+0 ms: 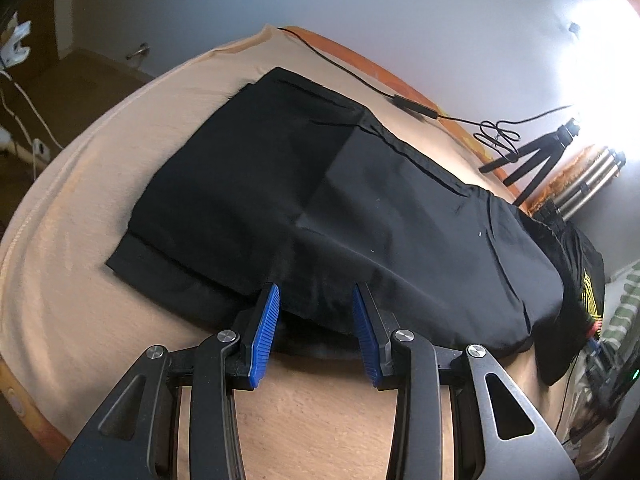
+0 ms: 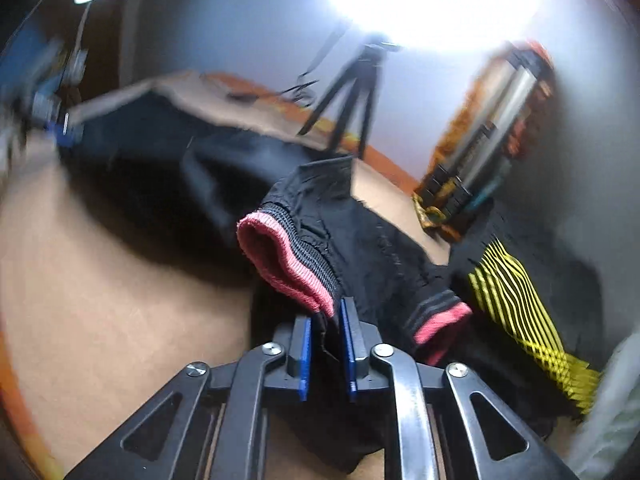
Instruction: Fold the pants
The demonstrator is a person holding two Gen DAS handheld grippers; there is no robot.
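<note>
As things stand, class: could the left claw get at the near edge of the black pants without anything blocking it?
Probably yes. The left claw is open, straddling the near edge of the black pants on the bed cover; nothing lies between its pads and the cloth.

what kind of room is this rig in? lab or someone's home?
Most likely a home room, probably a bedroom: the black pants lie on a wide peach sheet that looks like a bed, a small camera tripod stands at its far edge, and a charger cable runs to a wall socket.
</note>
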